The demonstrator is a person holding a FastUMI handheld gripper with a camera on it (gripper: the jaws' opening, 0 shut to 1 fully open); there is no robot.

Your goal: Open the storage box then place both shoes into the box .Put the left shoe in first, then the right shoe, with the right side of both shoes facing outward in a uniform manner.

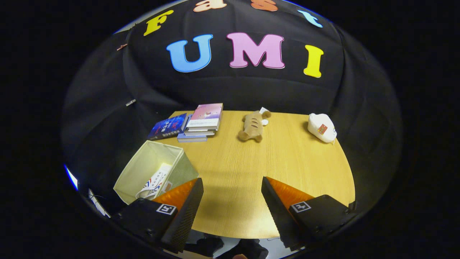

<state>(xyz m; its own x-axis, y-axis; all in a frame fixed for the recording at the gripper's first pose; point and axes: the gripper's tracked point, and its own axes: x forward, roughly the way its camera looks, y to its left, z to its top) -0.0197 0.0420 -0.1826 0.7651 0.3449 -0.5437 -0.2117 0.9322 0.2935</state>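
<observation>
Wood-grain surface, black cloth wall behind. Tongs spread wide, empty, over bare wood. Box sits just ahead of the left finger, at the surface's near-left corner, open, mouth tilted toward the tongs. Shoe lies inside, long axis running from the near wall up toward the far corner; which shoe, cannot tell. Second shoe: no location to record. Box lies left of the tongs' line. Farther: books, plush toy, white toy.
</observation>
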